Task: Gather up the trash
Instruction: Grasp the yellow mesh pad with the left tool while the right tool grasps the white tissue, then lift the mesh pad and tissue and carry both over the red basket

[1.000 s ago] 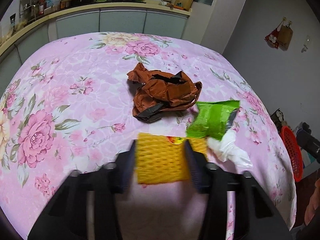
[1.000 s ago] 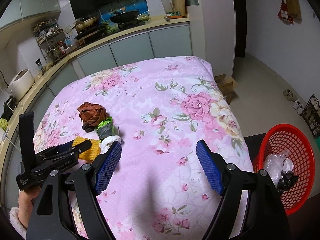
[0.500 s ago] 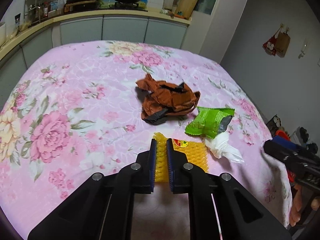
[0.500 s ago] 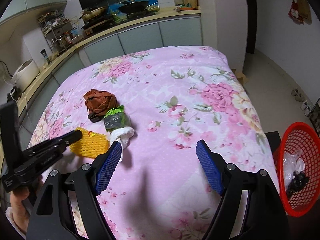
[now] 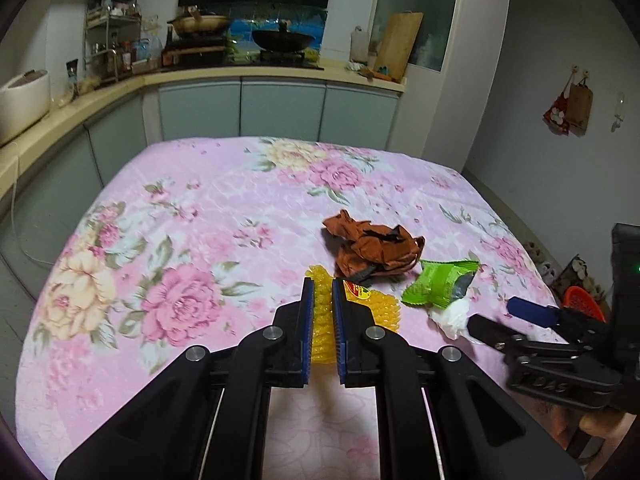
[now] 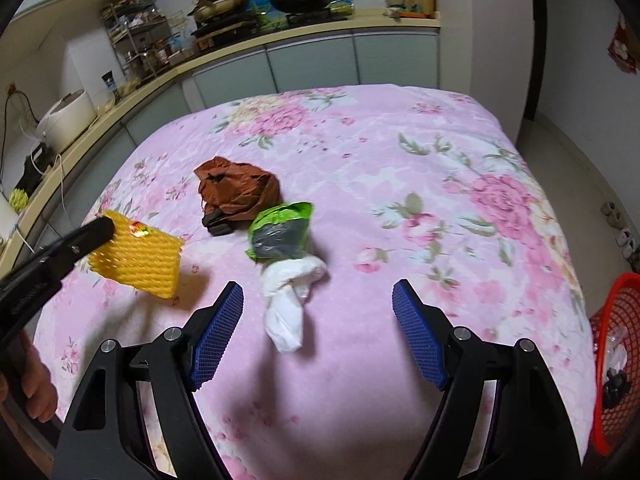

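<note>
My left gripper (image 5: 322, 312) is shut on a yellow foam net sleeve (image 5: 384, 310) and holds it lifted above the table; the sleeve also shows in the right wrist view (image 6: 138, 256). My right gripper (image 6: 318, 316) is open and empty, just short of a white crumpled tissue (image 6: 290, 300). Beyond the tissue lie a green snack wrapper (image 6: 280, 228) and a crumpled brown bag (image 6: 236, 192). In the left wrist view the brown bag (image 5: 376, 248), green wrapper (image 5: 440, 288) and tissue (image 5: 452, 318) lie to the right of the sleeve.
The table wears a pink flowered cloth (image 6: 420, 160). A red basket (image 6: 612, 368) with some trash in it stands on the floor at the table's right. Kitchen counters (image 5: 200, 80) run behind and to the left.
My left gripper closed on the yellow sleeve and lifted it off the cloth. My right gripper moved left and closer to the white tissue, still open.
</note>
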`<state>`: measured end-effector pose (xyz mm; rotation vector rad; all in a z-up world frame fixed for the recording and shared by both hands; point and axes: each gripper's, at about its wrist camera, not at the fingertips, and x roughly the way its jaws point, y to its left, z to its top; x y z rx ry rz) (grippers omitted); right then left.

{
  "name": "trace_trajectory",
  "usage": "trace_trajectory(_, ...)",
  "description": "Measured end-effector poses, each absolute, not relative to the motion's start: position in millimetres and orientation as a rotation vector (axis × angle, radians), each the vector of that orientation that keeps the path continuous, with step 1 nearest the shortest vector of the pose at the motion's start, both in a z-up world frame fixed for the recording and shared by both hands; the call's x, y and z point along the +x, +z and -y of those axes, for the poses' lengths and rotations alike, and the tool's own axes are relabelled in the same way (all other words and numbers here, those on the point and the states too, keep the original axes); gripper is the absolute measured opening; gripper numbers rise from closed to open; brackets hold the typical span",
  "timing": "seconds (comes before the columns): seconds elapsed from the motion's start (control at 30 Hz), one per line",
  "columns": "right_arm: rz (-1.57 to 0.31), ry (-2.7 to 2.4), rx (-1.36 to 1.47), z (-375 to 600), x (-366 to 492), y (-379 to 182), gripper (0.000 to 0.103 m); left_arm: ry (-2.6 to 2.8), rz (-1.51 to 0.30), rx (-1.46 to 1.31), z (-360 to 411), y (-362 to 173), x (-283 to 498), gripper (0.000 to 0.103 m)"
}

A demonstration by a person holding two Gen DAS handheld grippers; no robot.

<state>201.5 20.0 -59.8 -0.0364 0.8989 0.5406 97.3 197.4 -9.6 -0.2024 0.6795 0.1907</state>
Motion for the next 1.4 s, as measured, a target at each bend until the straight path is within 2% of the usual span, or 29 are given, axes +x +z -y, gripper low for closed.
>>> trace_trajectory(0.2,-0.937,0.548,-0.074,-41,210,-74,0.062,0.207,-0.656,-0.201,-200,-3,92,0.008)
trace_trajectory(0.4,-0.952,0.544,-0.105,-45,210,-82,0.041,0.217,-0.646,-0.201,-203,-1,89,0.008)
trace_trajectory(0.47,-0.953,0.561,-0.104,-41,208,-80,0.03,0.219,-0.641,-0.203,-202,1,86,0.008)
trace_trajectory(0.8,-0.903,0.55,-0.055,-2,186,-58,0.029,0.23,-0.602,-0.183,-197,14,78,0.008)
trace_trajectory(1.4,-0.607,0.55,0.047,42,158,51,0.029,0.227,-0.455,-0.102,-163,76,68,0.009)
